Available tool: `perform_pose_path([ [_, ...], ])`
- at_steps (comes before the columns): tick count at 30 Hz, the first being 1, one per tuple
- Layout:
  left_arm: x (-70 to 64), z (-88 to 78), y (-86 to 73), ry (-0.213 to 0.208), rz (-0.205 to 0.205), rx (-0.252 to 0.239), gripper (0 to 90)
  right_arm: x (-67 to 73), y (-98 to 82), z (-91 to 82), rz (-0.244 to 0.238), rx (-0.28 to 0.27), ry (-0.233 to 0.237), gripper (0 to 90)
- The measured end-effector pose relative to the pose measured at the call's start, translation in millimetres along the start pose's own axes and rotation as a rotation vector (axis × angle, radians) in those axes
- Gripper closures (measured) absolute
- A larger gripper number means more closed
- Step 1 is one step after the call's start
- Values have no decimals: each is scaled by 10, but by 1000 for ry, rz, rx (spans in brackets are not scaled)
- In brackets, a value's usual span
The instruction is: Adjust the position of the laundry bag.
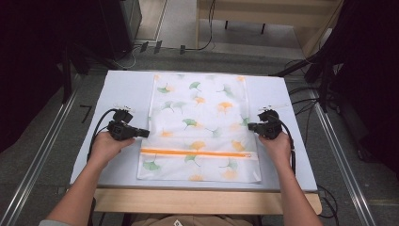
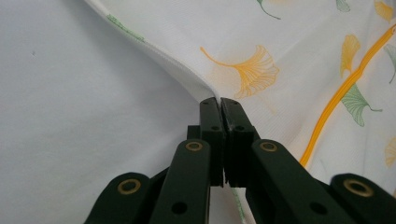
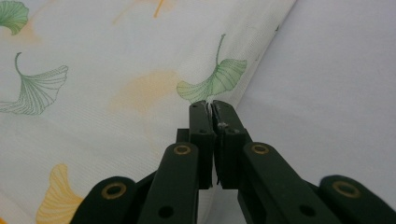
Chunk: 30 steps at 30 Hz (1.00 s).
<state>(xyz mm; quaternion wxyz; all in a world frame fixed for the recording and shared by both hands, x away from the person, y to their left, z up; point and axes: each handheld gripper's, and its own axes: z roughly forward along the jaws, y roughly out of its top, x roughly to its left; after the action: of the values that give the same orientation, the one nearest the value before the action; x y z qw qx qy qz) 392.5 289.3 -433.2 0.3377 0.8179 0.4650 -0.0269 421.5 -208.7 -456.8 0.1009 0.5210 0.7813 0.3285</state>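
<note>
Left gripper (image 2: 220, 101) clamping pillowcase (image 1: 200, 127) edge, right gripper (image 3: 209, 105) opposite edge

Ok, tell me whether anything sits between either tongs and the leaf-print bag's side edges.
Nothing visible does. The left tongs are shut on the left edge of the leaf-print bag, and the right tongs are shut on its right edge. The table beside both edges is bare.

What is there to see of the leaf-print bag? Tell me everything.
The bag is white, mesh-looking fabric printed with green and orange fan-shaped leaves, with an orange zipper running across near the person's end. It lies flat, lengthwise, on the pale table. The left hand-held gripper is shut on its left edge, raising a small ridge; the right hand-held gripper is shut on its right edge.
</note>
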Motion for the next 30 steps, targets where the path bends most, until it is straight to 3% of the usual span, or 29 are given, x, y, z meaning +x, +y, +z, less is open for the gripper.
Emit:
perform_pose_path([
  [7, 7, 11, 1, -13, -9, 3, 882, -11, -1, 12, 3, 0, -5, 864],
  [13, 15, -29, -5, -5, -12, -2, 730, -39, -1, -23, 24, -19, 12, 747],
  [14, -11, -64, -3, 0, -5, -16, 663, -46, -4, -48, 19, -27, 15, 688],
  [17, -39, -90, -1, 8, 1, -27, 568, -33, -11, -97, 11, -37, 14, 629],
  [18, -52, -97, 0, 15, 7, -30, 568, -33, -11, -97, 11, -37, 14, 629],
  [20, -108, -115, 11, 29, 23, -47, 469, -18, -21, -166, 5, -45, 20, 586],
  [23, -151, -126, 17, 43, 46, -58, 398, -12, -33, -200, 8, -51, 30, 566],
  [28, -278, -153, 55, 37, 73, -62, 363, 28, -97, -277, -15, -54, 49, 558],
  [30, -312, -158, 64, 32, 84, -65, 360, 79, -141, -321, -46, -59, 61, 557],
])
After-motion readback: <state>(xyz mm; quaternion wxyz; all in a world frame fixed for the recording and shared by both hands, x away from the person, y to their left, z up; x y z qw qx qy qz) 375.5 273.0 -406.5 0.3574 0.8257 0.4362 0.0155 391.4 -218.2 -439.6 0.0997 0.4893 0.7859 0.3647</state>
